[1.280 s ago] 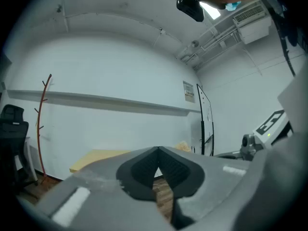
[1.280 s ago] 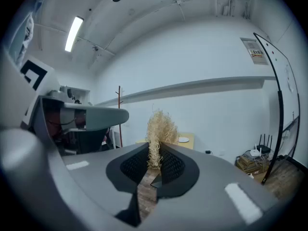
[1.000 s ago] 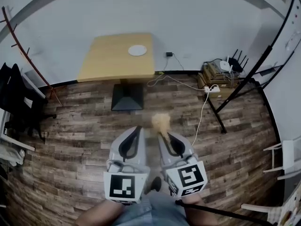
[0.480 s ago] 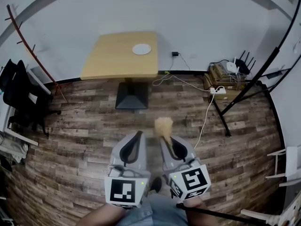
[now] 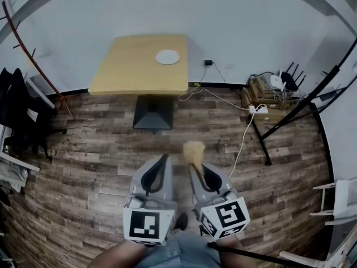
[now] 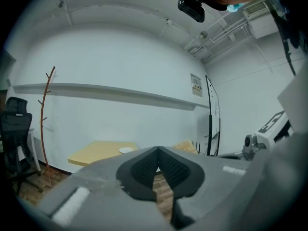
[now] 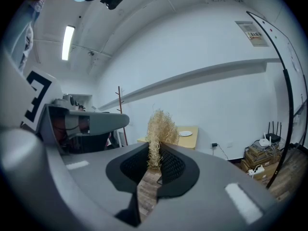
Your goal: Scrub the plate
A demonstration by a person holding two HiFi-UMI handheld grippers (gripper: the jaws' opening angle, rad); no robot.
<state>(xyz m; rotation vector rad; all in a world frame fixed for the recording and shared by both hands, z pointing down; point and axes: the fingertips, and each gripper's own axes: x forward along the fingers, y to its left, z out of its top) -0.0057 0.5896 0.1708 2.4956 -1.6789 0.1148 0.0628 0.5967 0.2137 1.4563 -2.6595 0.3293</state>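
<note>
While the person is standing well back from the light wooden square table (image 5: 139, 66), both hand-held grippers are hovering side by side over the brown wooden plank floor (image 5: 83, 166), well apart from the table and on its near side. The right gripper (image 7: 154, 150) is pinching a straw-coloured bundle of fibrous scrubber (image 7: 159, 129). Its dark ribbed pads (image 7: 173, 166) are pressing on the bundle's lower stalk, and the frizzy head is sticking out past the tips, pointing toward the table. The left gripper (image 6: 158, 150) is carrying nothing: its jaws are pressing together tip to tip, and they too are pointing toward the table.

The small round white plate (image 5: 167, 57) is lying flat on the table top, right of the table's middle and on the half farther from the person, with neither gripper anywhere near it. A black pedestal base (image 5: 152, 114) is standing on the floor under the table. To the left of the table, a thin reddish-brown coat stand (image 5: 33, 66) is leaning against the white wall (image 5: 223, 15), and a black office chair (image 5: 17, 116) is sitting farther left. To the right of the table, white cables (image 5: 240, 138) are trailing across the floor to a white power strip (image 5: 256, 109), and a white router with black antennas (image 5: 277, 80) is sitting just beyond it.
</note>
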